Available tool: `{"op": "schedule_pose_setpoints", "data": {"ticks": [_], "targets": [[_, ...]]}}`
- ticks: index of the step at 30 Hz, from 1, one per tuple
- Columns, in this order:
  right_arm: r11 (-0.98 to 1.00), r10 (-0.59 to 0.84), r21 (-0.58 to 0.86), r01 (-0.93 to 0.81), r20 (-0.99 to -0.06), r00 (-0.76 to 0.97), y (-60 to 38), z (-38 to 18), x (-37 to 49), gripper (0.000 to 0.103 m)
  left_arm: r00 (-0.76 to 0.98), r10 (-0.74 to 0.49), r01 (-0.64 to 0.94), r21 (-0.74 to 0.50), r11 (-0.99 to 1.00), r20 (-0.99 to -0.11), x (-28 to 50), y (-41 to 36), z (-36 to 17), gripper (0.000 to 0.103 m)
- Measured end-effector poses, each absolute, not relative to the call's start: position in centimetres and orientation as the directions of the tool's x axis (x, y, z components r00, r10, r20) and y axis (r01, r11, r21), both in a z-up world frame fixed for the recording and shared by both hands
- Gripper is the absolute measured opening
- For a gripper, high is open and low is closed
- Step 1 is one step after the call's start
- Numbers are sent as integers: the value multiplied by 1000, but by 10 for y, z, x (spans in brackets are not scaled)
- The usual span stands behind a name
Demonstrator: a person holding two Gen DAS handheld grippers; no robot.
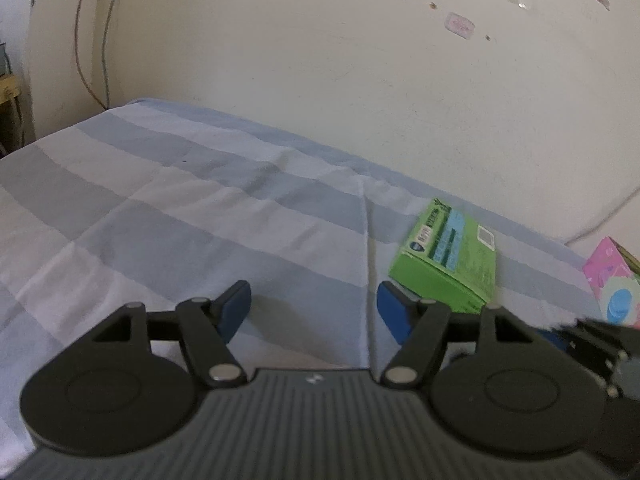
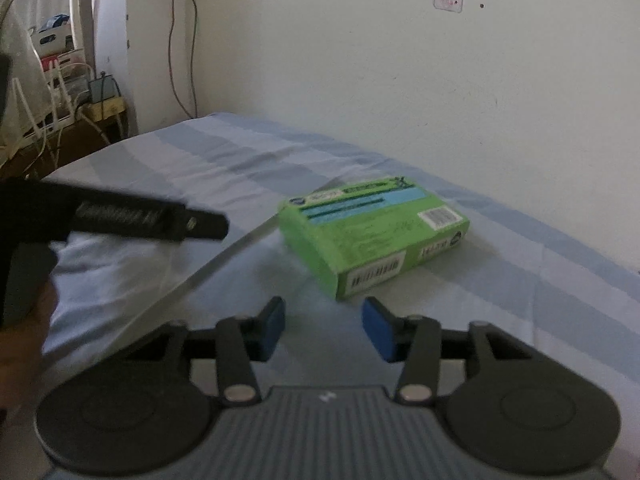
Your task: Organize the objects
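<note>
Nearest to the lens in each view are the tongs themselves, black linkages with blue pads. On the left tongs [image 1: 314,312] the pads stand apart with only the striped sheet between them, so they pinch nothing. On the right tongs [image 2: 324,328] the pads also stand apart, with nothing between them. The surface is a bed [image 1: 160,208] covered with a blue and grey striped sheet, pushed against a pale wall [image 1: 360,80]. On it lies the green box [image 2: 372,232], flat on its broad side, with barcode labels on the near edge; in the right wrist view it is a little beyond the pads, and no pad touches it. In the left wrist view the same box sits just to the right of the right pad and behind it, near the wall. A pink package [image 1: 614,280] with a blue round mark shows at the far right edge of the left view, near the green box but apart from it. In my judgement the organizing is at an early or middle step: the green box rests free on the bed, the pink package is also not held, and no tidy group can be seen yet, so grasping and placing are left to do.
</note>
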State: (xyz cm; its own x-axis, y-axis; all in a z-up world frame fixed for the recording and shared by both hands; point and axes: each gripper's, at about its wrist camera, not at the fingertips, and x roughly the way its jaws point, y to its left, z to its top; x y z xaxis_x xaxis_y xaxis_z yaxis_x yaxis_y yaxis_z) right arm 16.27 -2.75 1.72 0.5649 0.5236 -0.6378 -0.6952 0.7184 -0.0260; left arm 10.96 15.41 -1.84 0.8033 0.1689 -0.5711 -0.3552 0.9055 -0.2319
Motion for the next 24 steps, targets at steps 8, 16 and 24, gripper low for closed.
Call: {"op": "schedule_pose_setpoints", "data": {"ticks": [8,16,24], "targets": [[827,500,59,-558,-530,685,-27,40,179,103,806,189,-415,-307,856,-561,102,172,-16,72],[885,462,367,-286,-619,635,5,31,222,103,825,255,-453,-321,832,-504,89,176,-6,72],[933,359,259,-248,-694,624,51,23,226,103,855,284,-445,-331,832,-435,74,174,6,75]]}}
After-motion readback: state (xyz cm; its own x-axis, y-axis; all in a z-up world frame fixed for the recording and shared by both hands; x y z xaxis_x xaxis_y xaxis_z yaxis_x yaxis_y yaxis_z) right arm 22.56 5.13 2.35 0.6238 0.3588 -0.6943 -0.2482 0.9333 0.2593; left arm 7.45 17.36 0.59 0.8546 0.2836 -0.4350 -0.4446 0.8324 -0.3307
